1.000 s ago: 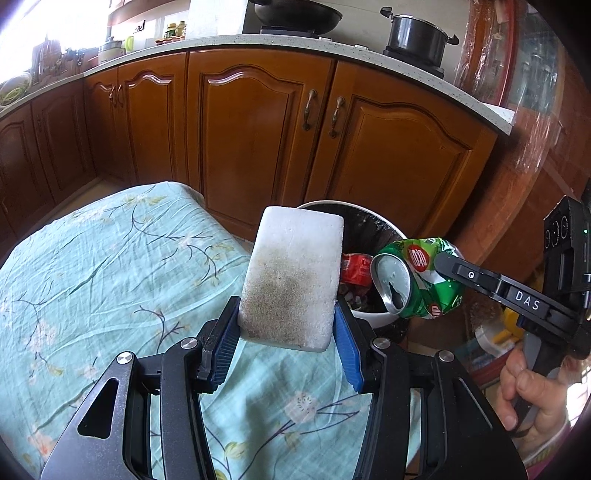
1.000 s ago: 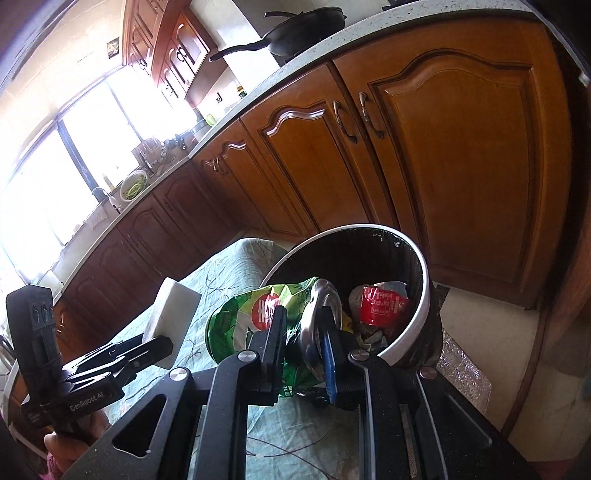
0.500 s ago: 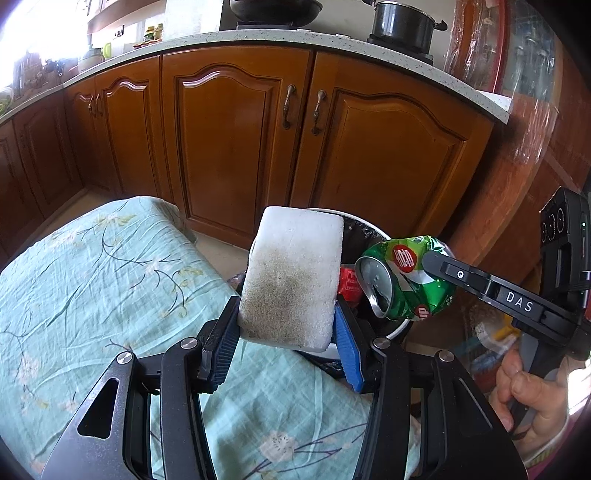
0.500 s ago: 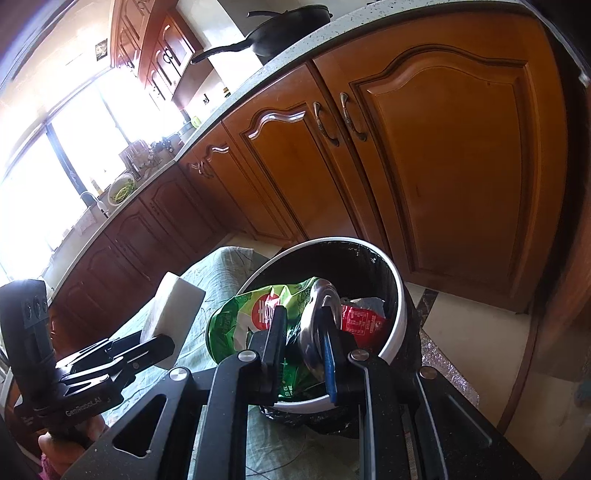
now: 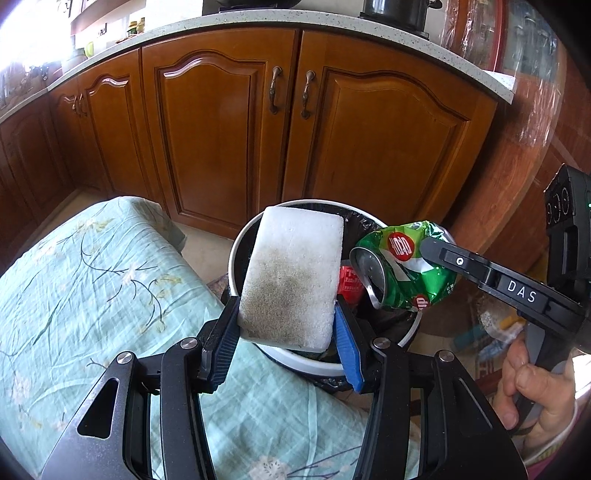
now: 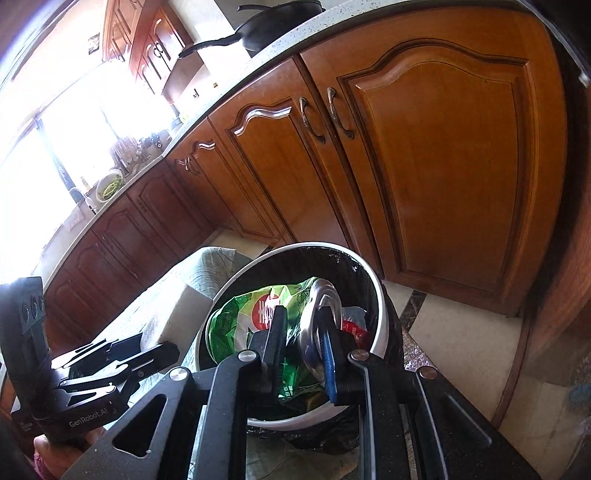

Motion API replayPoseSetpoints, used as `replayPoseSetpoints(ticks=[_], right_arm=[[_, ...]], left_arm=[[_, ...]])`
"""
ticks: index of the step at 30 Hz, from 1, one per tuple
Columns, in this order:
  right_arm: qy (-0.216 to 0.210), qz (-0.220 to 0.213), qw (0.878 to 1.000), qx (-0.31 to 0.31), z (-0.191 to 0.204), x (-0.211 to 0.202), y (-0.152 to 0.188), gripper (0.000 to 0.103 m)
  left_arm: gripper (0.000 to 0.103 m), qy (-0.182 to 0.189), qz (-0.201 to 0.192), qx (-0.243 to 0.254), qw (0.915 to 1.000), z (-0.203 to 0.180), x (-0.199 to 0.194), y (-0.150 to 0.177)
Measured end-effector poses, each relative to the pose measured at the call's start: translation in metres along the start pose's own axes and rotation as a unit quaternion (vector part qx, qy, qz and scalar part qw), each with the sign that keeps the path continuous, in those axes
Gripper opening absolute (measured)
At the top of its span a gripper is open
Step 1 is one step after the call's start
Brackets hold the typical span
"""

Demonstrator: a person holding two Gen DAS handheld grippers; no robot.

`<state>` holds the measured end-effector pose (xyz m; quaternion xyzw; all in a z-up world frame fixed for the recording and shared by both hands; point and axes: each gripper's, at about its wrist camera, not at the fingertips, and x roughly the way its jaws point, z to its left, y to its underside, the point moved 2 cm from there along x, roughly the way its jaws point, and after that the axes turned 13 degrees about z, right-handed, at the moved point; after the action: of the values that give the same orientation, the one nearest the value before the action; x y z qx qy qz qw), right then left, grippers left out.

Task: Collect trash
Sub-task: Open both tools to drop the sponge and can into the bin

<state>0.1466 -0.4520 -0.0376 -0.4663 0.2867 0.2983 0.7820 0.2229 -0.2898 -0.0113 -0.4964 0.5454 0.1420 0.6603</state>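
My left gripper (image 5: 286,326) is shut on a dirty white sponge (image 5: 293,284), which stands up over the near rim of the white trash bin (image 5: 236,247). In the left wrist view the crushed green can (image 5: 404,269) hangs over the bin's right side, clamped by my right gripper (image 5: 439,258). Seen from the right wrist, my right gripper (image 6: 303,332) is shut on the green can (image 6: 243,314), right above the bin (image 6: 380,317) with its black liner. Red trash (image 6: 354,328) lies inside. My left gripper (image 6: 147,350) and the sponge (image 6: 173,314) show at left.
A table with a teal flowered cloth (image 5: 92,295) borders the bin on the left. Brown wooden cabinets (image 5: 229,129) under a speckled counter stand close behind it. A person's hand (image 5: 532,384) holds the right gripper's handle. A pot (image 5: 395,14) and pan (image 6: 273,26) sit on the counter.
Both grippers have moved forward toward the bin with their loads. The sponge and the can now sit over the bin's opening, and the cabinets look closer.
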Motion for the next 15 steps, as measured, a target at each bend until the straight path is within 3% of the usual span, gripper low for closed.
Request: replayPoseSetpoints(ticks=[15], right_arm=[[0.034, 0.019, 0.999, -0.022, 0.001, 0.014, -0.007, 0.017]], left_arm=[[0.048, -0.012, 0.021, 0.012, 0.9996, -0.010, 0.016, -0.013]])
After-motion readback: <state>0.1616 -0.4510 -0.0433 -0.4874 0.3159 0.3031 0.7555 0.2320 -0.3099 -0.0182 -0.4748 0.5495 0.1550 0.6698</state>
